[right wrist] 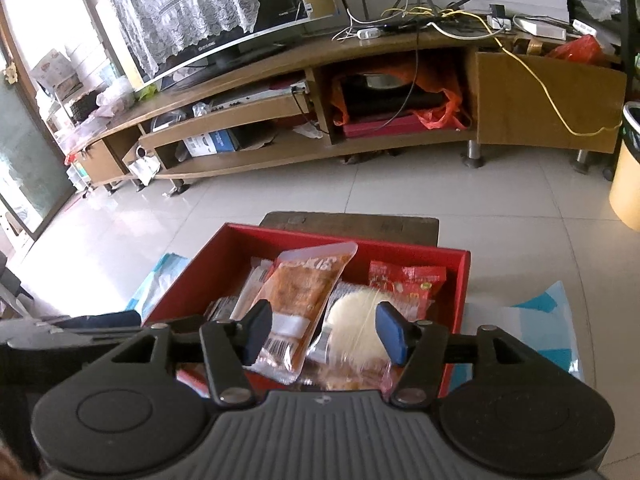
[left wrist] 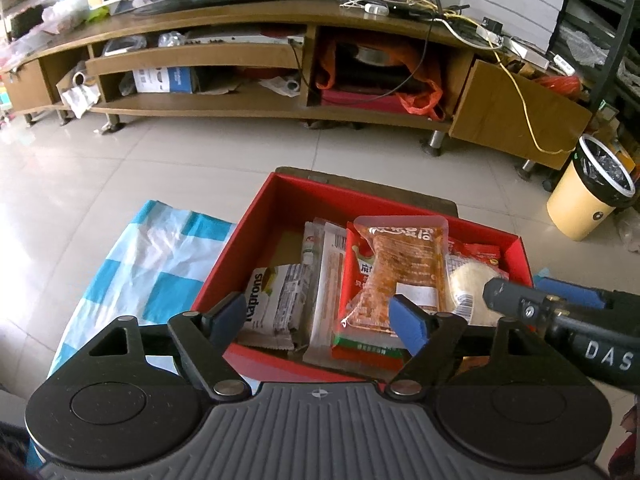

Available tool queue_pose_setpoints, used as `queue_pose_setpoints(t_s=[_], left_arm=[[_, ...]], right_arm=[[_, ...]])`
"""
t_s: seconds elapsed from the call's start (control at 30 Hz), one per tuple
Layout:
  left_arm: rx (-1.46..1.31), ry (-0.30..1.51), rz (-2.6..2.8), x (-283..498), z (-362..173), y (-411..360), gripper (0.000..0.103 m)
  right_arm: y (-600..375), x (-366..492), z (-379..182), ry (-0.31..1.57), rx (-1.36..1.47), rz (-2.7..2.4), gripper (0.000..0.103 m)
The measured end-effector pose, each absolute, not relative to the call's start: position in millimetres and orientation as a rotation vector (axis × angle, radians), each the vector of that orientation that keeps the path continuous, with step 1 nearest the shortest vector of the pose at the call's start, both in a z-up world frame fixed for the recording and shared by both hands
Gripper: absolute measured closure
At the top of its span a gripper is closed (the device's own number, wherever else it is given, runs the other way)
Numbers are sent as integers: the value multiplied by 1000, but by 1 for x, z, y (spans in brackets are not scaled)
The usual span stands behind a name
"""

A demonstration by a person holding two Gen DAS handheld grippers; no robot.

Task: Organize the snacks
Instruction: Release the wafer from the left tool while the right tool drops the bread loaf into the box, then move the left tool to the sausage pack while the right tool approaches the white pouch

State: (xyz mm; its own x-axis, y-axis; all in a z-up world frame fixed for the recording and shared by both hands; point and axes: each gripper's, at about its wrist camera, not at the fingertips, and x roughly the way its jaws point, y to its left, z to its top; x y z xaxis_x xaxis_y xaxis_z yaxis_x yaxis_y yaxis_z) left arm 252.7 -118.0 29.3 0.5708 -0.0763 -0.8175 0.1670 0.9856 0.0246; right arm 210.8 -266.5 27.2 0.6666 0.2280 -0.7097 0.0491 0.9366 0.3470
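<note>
Both tongs hung spread wide over the near edge of the red box (left wrist: 280,208), holding nothing: the left tongs (left wrist: 318,318) above the near-left packets, the right tongs (right wrist: 324,336) above the round white cake pack (right wrist: 358,326). Snacks lay piled inside the box, which sat on the worktop over a blue-checked cloth (left wrist: 160,264). On top lay an orange pouch (left wrist: 404,268), clear film with a flat sealed border; it looked light, limp and slick, so a pinch across the near seal or a corner would probably hold better than one on the bulging middle. At the near left the white "Naprons" pack (left wrist: 276,308) looked crinkly and crushable. A long pale bar (left wrist: 328,280) stood between them. The cake pack seemed soft and fragile, best taken by its film edge. A red bag (right wrist: 408,280) rested at the far right.
</note>
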Motion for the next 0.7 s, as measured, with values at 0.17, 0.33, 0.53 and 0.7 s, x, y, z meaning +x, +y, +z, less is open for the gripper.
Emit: queue_pose_setpoints(t_s=[0.17, 0.33, 0.53, 0.7], left_arm=[[110, 957, -140, 242, 31, -113, 19], [123, 973, -118, 225, 30, -96, 18], [106, 1034, -59, 199, 23, -56, 17], [130, 1089, -2, 174, 10, -22, 16]], right_arm=[[-266, 198, 26, 854, 345, 98, 43], [-268, 184, 23, 870, 329, 94, 43], [-263, 168, 20, 897, 286, 118, 43], [-258, 153, 20, 907, 272, 148, 42]])
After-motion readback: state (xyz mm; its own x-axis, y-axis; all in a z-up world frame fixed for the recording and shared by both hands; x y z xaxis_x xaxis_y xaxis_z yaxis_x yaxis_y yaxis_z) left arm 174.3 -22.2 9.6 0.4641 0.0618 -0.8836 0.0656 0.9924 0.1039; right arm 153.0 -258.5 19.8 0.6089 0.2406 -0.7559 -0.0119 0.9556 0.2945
